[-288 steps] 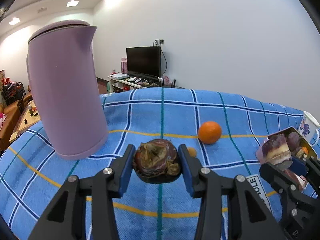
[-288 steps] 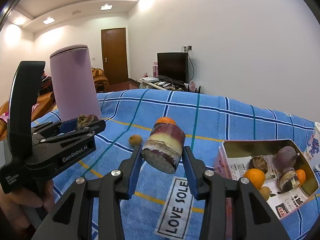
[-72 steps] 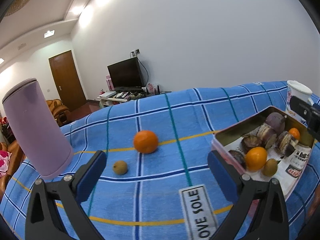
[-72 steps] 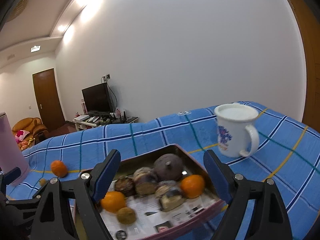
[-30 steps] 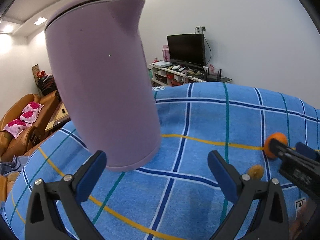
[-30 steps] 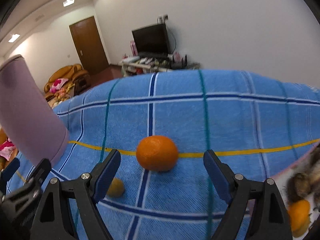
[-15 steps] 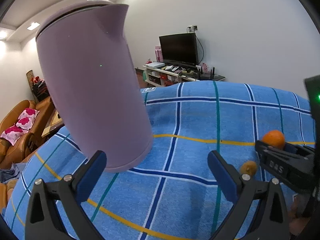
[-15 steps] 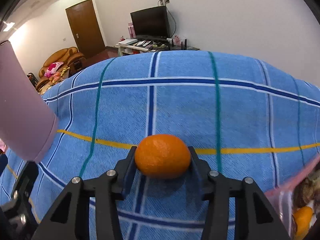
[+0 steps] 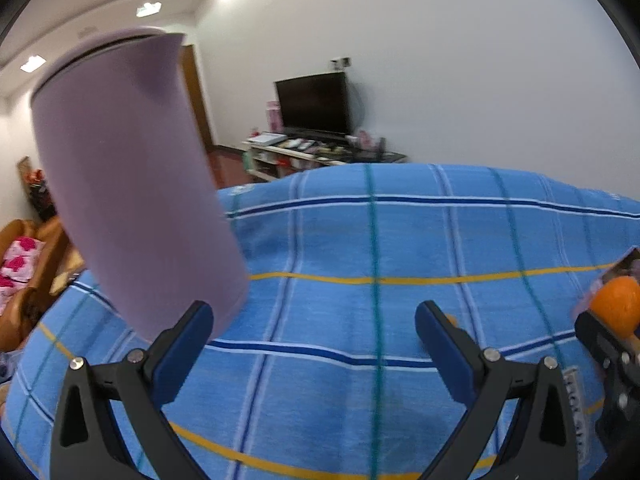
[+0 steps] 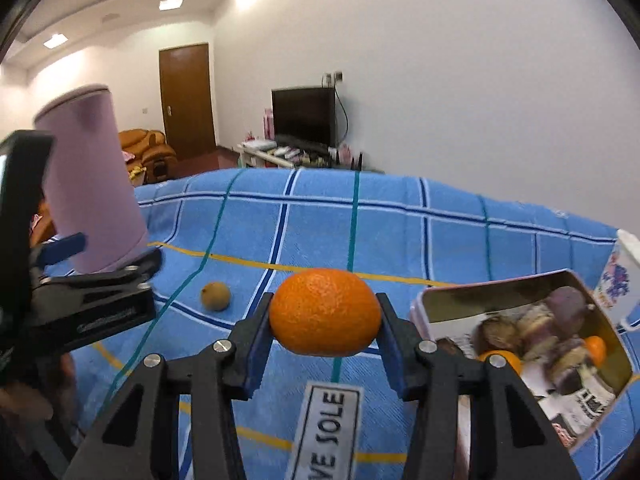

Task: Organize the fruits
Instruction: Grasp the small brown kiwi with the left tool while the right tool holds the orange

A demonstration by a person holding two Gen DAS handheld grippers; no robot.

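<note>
While my right hand-held gripper (image 10: 324,322) clamped the round orange mandarin (image 10: 325,312) above the worktop, several fruits already lay in the open tin box (image 10: 500,292); one small brown fruit (image 10: 215,296) remained, my left hand-held gripper (image 9: 314,338) gaping empty.

Bright recessed ceiling lights (image 10: 170,3), white-wall glare, strong fisheye curvature, dark vignetted corners, slight motion blur.
</note>
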